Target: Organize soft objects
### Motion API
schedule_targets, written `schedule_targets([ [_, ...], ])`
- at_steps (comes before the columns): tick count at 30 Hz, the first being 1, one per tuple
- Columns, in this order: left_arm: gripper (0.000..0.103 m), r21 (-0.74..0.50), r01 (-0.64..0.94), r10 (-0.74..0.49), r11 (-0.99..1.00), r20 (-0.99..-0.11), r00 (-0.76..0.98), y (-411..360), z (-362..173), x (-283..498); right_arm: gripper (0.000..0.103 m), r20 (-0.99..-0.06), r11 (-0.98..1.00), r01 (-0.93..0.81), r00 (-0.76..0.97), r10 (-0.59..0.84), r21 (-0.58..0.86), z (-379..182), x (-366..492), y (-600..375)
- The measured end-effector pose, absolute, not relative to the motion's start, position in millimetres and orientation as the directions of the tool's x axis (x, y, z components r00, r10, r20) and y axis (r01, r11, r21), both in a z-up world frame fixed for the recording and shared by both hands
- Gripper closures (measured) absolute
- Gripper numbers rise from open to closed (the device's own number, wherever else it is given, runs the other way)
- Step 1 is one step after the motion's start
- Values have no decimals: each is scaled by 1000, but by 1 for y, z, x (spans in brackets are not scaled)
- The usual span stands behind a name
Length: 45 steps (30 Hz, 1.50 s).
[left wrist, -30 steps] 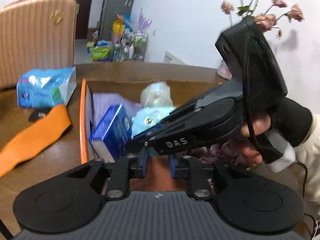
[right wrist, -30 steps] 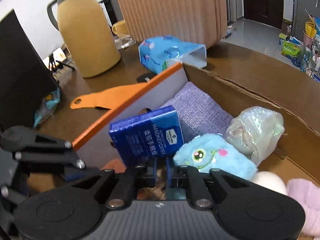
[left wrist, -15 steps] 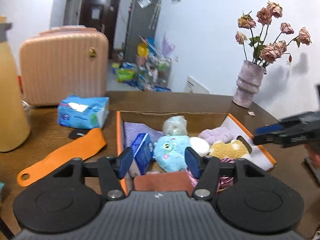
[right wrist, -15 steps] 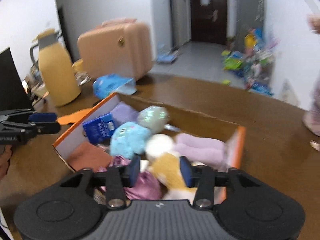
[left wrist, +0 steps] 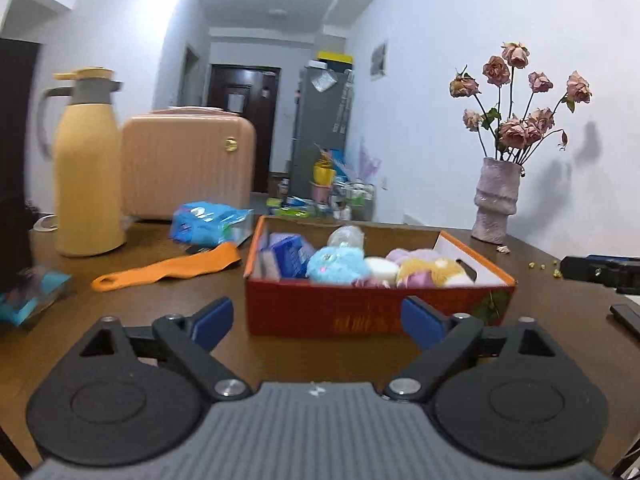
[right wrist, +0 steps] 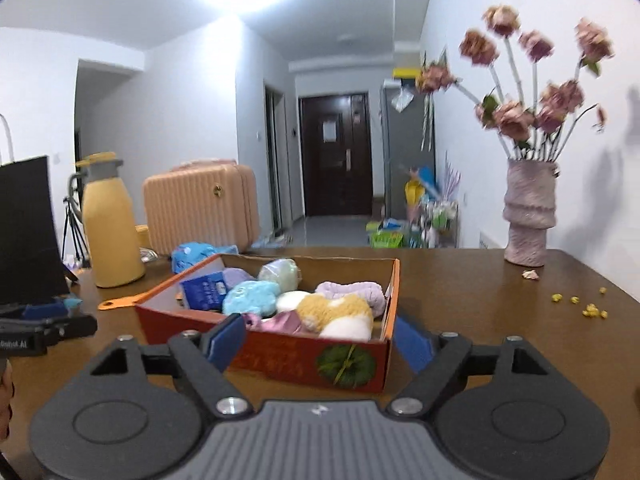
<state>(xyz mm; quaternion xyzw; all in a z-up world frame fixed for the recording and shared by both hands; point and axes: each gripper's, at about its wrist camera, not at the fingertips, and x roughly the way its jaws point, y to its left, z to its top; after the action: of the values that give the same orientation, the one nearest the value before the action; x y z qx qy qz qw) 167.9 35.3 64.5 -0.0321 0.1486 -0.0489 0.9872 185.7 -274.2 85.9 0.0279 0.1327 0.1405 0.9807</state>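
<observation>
The brown wooden tabletop (left wrist: 328, 364) carries everything, and at my twelve o'clock on it sits the red-and-orange cardboard box (left wrist: 360, 312) that holds the soft things. Inside it, from nine toward three o'clock, lie a blue packet of paper handkerchiefs (left wrist: 290, 258), a fluffy turquoise plush toy (left wrist: 338, 266), a white round soft ball (left wrist: 381, 269) and a yellow-and-white plush (right wrist: 334, 312), with a lilac rolled cloth (right wrist: 352, 292) behind at one o'clock. A tall yellow thermos jug (left wrist: 88, 168) and a pink ribbed case (left wrist: 188, 164) stand at ten and eleven o'clock, a blue tissue pack (left wrist: 208, 226) and an orange strap (left wrist: 168, 268) nearer. My left gripper (left wrist: 316, 318) and my right gripper (right wrist: 320, 340) both hang short of the box; their jaws have just been opening, stand wide, and nothing is between them. I judge the box filled and this the step of backing off. Whether anything soft is left outside I cannot say for sure, as the blur at nine o'clock hides detail; the next move calls for checking there, then reaching with jaws kept wide.
</observation>
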Motion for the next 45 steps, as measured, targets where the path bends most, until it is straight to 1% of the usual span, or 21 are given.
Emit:
schedule_targets([
  [2,2,-68,74,-89,995,-250,964,33,59,132,16,-220,959,-260,935,278,111,80,155,-271],
  [4,1,-89,52,-71,995,-221,973,35,54,99,15,-200,955,-256,938,282,147,72,126,-269],
  [5,0,-106,48,-71,993,-219,973,37,52,87,12,-190,950,-262,937,292,169,67,111,-267],
  [6,0,-121,45,-71,992,-223,972,40,50,77,7,-191,946,-268,934,301,184,60,98,-264],
  [7,0,-132,41,-71,990,-231,970,42,48,68,5,-202,945,-271,930,306,186,53,89,-260],
  [8,0,-134,44,-75,990,-241,968,43,46,60,5,-225,944,-278,922,314,175,46,80,-254],
  [10,0,-115,55,-82,992,-240,967,45,43,46,5,-281,947,-302,904,321,108,35,66,-240],
  [12,0,-90,46,-66,995,-242,968,44,40,38,5,-284,952,-300,909,306,66,27,48,-231],
  [15,0,-97,50,-74,994,-258,963,45,37,33,5,-265,947,-313,910,320,70,21,30,-226],
  [19,0,-63,59,-73,996,-251,965,39,35,32,5,-217,959,-258,936,278,118,17,24,-230],
  [30,0,-60,77,-90,995,-250,964,35,35,31,5,-246,966,-228,936,252,123,14,33,-231],
  [45,0,-55,89,-100,994,-257,961,32,34,32,4,-253,970,-213,938,237,117,11,33,-231],
])
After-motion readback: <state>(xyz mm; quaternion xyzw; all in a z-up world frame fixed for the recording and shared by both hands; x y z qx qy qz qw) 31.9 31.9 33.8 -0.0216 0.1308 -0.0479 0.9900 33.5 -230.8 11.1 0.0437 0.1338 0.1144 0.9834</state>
